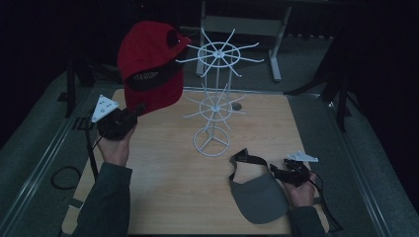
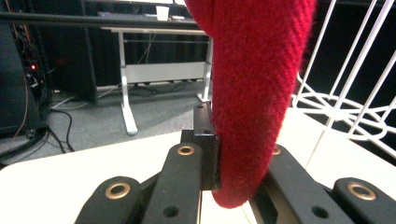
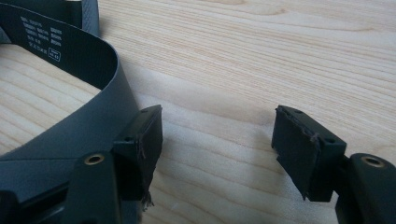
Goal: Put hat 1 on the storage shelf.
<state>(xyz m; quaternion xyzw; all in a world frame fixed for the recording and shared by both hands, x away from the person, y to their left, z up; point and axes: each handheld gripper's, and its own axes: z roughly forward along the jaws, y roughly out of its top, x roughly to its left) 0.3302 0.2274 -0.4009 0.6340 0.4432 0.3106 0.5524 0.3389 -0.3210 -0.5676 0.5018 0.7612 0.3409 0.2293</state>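
A dim lab or office: grey metal-legged desks (image 2: pixel 140 70), floor cables (image 2: pixel 60 121) and a light wooden worktable (image 1: pixel 163 177).

I count two pieces of headwear — one red cap (image 1: pixel 150 69) on the far left and one grey visor (image 1: pixel 257 190) on the near right. One white wire rack (image 1: pixel 215 98) stands between them, with two spoked tiers. My grippers — two.

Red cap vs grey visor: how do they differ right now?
The red cap is clamped in the left gripper and held up beside the white wire rack; the grey visor lies flat on the table, ungripped. The cap has a full crown; the visor is open-topped with a strap. Both have brims.
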